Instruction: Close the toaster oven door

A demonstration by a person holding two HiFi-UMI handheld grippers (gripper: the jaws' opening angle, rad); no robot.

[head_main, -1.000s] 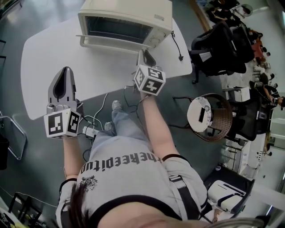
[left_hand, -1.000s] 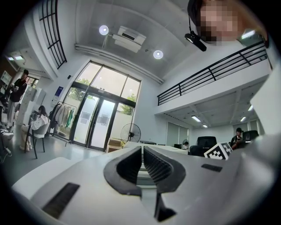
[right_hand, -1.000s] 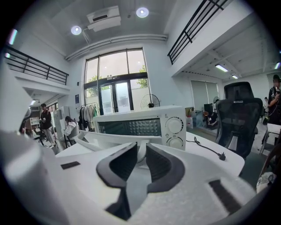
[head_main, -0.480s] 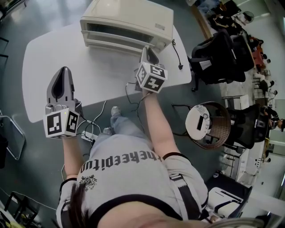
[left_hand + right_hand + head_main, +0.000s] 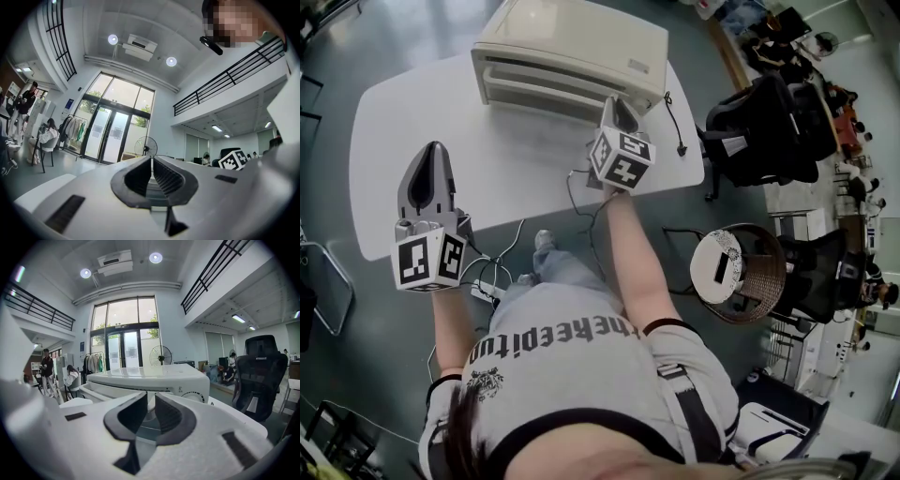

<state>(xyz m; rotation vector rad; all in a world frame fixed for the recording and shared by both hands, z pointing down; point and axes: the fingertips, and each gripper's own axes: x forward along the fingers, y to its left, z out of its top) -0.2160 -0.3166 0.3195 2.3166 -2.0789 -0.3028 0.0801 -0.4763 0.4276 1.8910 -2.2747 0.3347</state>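
The cream toaster oven (image 5: pixel 572 47) stands at the far side of the white table (image 5: pixel 412 112). Its door (image 5: pixel 546 86) is up against the front; I cannot tell whether it is fully latched. My right gripper (image 5: pixel 617 101) hovers just before the oven's front right corner, near the knobs, touching nothing. Its jaws are closing, with a narrow gap left and nothing between them. In the right gripper view the oven (image 5: pixel 154 376) fills the space beyond the right gripper (image 5: pixel 151 399). My left gripper (image 5: pixel 434 148) is shut and empty over the table's left front part, pointing upward into the room.
A loose power plug and cord (image 5: pixel 675 120) lie on the table's right edge. Black office chairs (image 5: pixel 759 103) and a wicker stool (image 5: pixel 741 246) stand to the right. A power strip with cables (image 5: pixel 487 274) lies on the floor by the person's feet.
The oven door has swung up from ajar, glass showing, to lie against the front. My right gripper has moved forward towards the oven. The left gripper has stayed put.
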